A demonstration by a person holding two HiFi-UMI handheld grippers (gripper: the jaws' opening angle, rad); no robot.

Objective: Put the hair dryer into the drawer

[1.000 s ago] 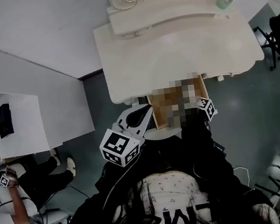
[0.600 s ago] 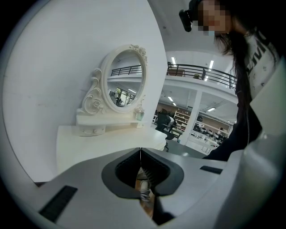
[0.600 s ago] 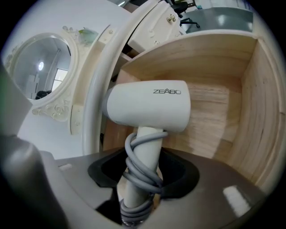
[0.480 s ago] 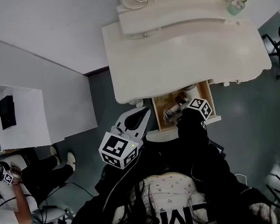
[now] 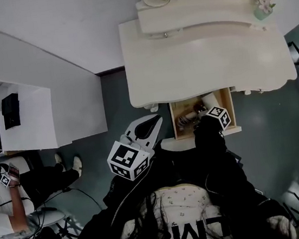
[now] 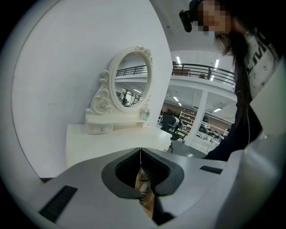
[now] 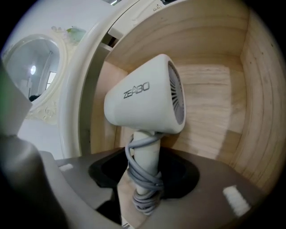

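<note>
Gripping hair dryer (image 7: 145, 105) by cord-wrapped handle in right gripper (image 7: 144, 181), long axis in line with jaws, head foremost inside open wooden drawer (image 7: 223, 107); left gripper (image 6: 140, 154) closed on nothing, off to drawer's left.

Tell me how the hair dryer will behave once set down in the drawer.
The hair dryer looks top-heavy, a bulky head over the slim handle in the right gripper, so it will probably tip over. Its smooth rounded shell may rock on the wood of the drawer. The cord wound round the handle looks floppy and could loosen.
</note>
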